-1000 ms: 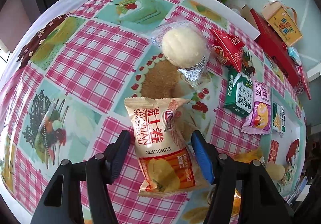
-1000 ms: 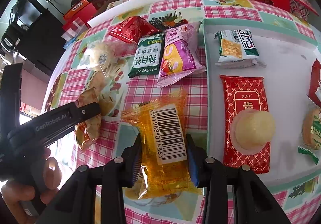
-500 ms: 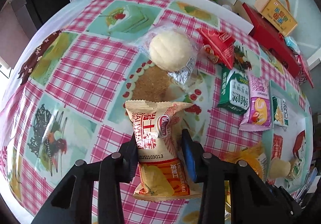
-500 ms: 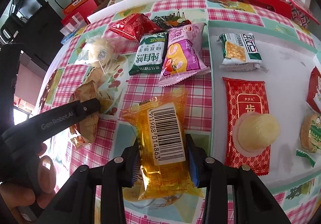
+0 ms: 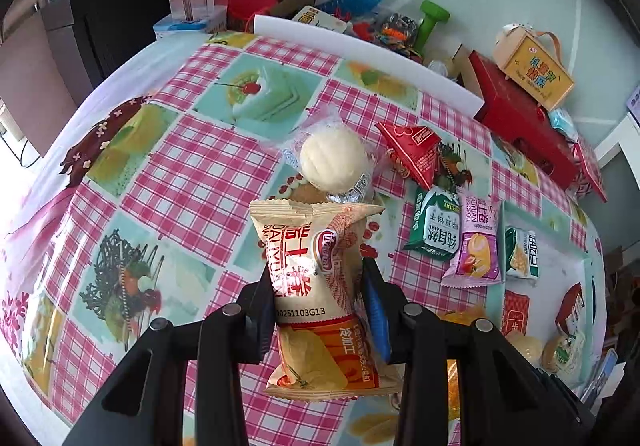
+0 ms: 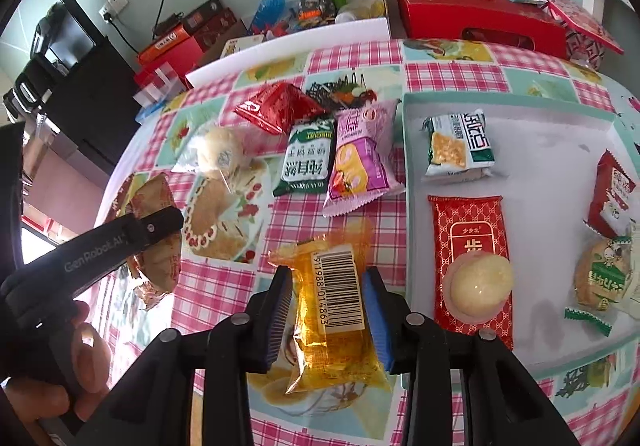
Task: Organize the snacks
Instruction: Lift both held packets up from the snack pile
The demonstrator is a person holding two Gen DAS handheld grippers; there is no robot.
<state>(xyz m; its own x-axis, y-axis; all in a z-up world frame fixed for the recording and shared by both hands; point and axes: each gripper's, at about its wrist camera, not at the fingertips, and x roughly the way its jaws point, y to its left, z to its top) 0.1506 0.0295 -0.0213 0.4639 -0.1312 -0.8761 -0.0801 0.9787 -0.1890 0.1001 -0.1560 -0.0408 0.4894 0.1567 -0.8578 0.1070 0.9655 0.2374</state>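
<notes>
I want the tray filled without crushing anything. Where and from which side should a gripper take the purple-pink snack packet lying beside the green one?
Take the purple-pink foil snack packet across its narrow width at mid-length, coming from above. It lies flat on the checked tablecloth, its left edge against the green biscuit packet, so that finger must slip between them.

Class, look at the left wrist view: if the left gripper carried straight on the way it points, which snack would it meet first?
Probably the wrapped white bun, lying just beyond the beige packet that the left gripper holds; depth is uncertain.
</notes>
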